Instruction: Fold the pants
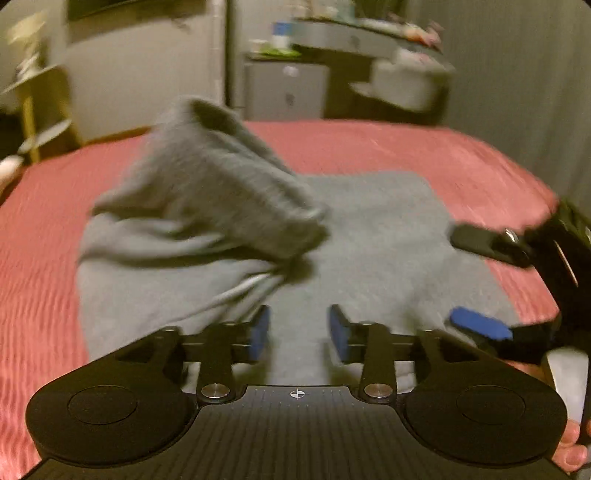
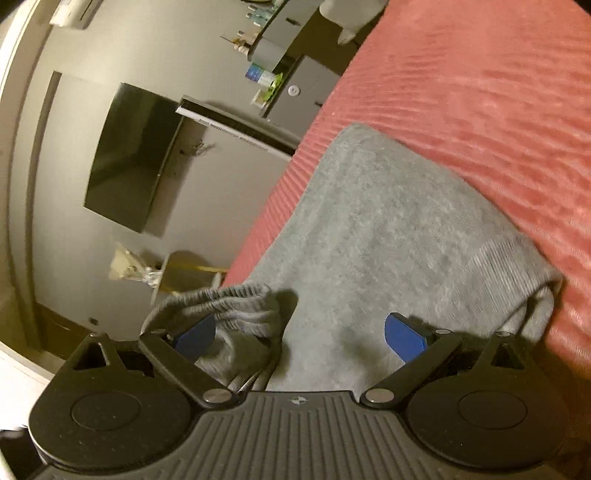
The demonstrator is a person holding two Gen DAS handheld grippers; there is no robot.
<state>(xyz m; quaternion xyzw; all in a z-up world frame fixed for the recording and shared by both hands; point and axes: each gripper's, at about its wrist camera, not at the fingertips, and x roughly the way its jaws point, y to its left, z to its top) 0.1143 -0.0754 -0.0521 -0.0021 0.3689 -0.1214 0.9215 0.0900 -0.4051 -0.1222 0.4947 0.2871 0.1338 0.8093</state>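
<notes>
Grey sweatpants lie on a red bedspread. The waistband end with its white drawstring is bunched and flopped over the flat part at the left, blurred. My left gripper is open just above the near edge of the pants, holding nothing. My right gripper shows at the right, open over the pants' right edge. In the right wrist view the right gripper is open above the pants, with the ribbed waistband beside its left finger.
The red bedspread extends around the pants. Beyond the bed stand a grey cabinet, a cluttered shelf and a small yellow side table. A dark wall screen shows in the right wrist view.
</notes>
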